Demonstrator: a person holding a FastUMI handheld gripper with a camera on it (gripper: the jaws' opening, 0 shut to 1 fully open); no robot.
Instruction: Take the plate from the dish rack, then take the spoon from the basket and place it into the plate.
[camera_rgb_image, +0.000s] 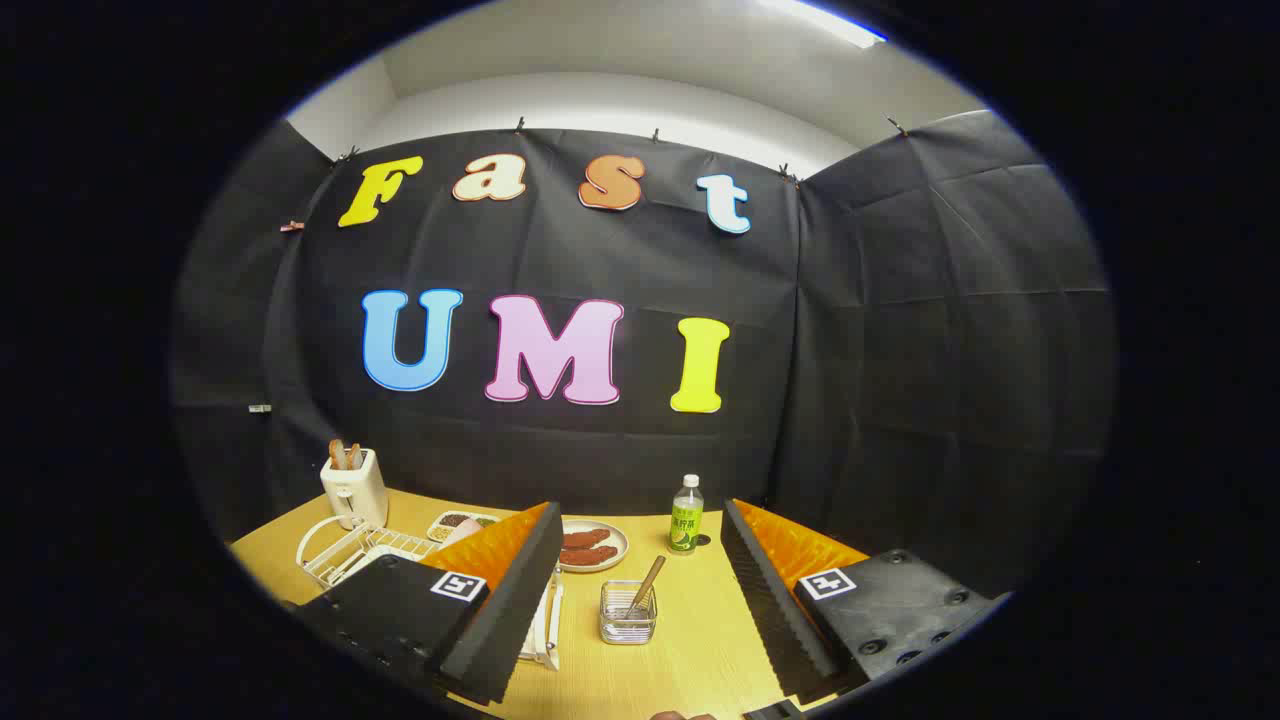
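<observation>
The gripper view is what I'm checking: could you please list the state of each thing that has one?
Claw: open, fingers wide apart, holding nothing.
Spoon: standing tilted in the basket, between the fingers.
Basket: upright on the table.
Dish rack: on the table, partly behind one finger.
Bottle: upright, capped.
Toaster: upright, slices sticking out.
Plate of food: flat, beyond the basket.
</observation>
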